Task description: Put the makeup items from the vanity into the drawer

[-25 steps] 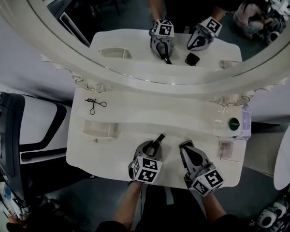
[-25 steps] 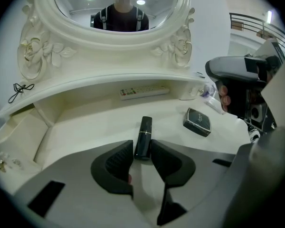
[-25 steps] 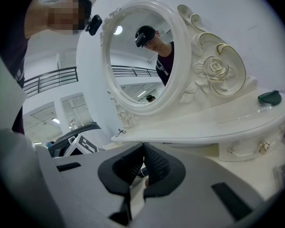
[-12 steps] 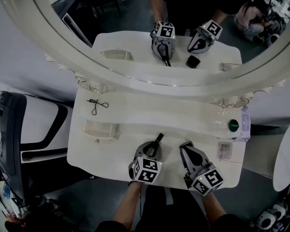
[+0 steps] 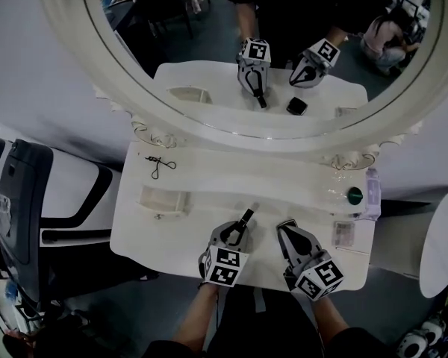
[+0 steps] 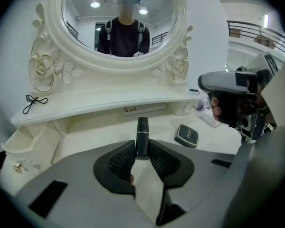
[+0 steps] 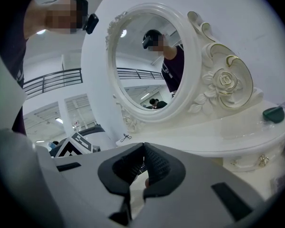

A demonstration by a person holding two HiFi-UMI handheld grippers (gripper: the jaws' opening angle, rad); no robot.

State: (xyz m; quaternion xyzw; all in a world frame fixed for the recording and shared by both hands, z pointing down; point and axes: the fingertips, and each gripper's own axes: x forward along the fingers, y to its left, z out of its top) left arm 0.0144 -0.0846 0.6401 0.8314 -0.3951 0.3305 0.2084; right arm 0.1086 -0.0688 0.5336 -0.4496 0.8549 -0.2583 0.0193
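Head view: the left gripper (image 5: 241,226) and the right gripper (image 5: 287,228) sit side by side over the front edge of the white vanity (image 5: 194,230), both pointing toward the mirror (image 5: 231,129). In the left gripper view the jaws stand a little apart, clamped on a black lipstick (image 6: 142,134). The pads press on the tube's near end from both sides, and the rest of it sticks out past the tips toward the mirror. Those jaws have just been closing, with the lipstick between them. So the lipstick is in the left gripper, over the middle front of the lower top, well apart from the drawer (image 5: 163,198), which stands open at the vanity's left end.

In the right gripper view the jaws are pressed fully together at the tips, with nothing between them.

A black compact (image 6: 186,135) lies flat on the lower top, just to the right of the lipstick and near the right gripper's tip. On the upper shelf a black cord (image 5: 161,166) lies at the left end and a green lid (image 5: 353,195) shows at the right end. A clear packet (image 5: 346,232) lies near the right front corner. The mirror reflects both grippers, the lipstick and the compact
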